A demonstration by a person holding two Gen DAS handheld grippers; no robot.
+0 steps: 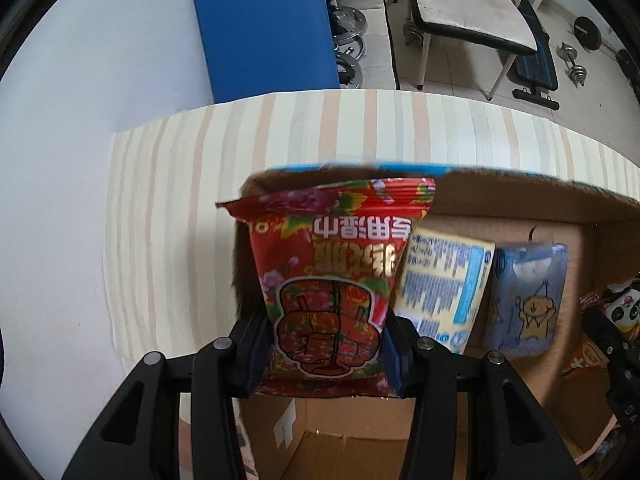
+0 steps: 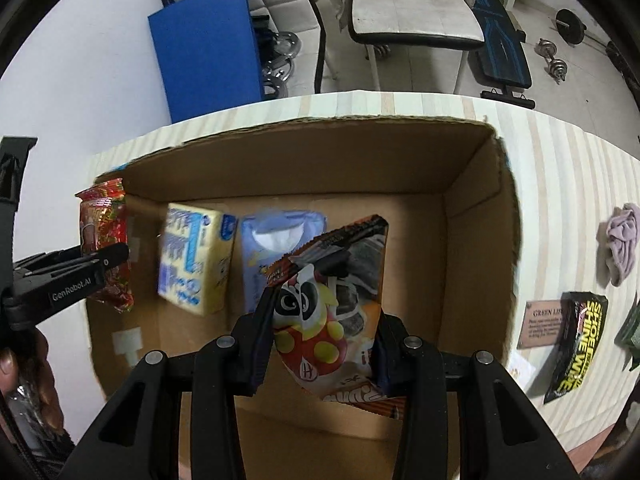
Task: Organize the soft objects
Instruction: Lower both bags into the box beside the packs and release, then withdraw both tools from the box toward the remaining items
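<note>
While both grippers clamp packets, 2 packs lie in the box [image 2: 472, 184].

Left black two-finger tongs [image 1: 326, 344] point steeply down, jaws clamped on red flowered foil packet [image 1: 332, 280]. Right black two-finger tongs [image 2: 320, 344] likewise steeply down, jaws pinching panda-print snack bag [image 2: 332, 308]. Left tongs sit left of right ones. Person's hand [image 2: 24, 380] partly visible at left handle.

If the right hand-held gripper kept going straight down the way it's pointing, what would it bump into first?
Probably the bare floor of the cardboard box, with the panda snack bag it holds touching first; depth is uncertain.
</note>
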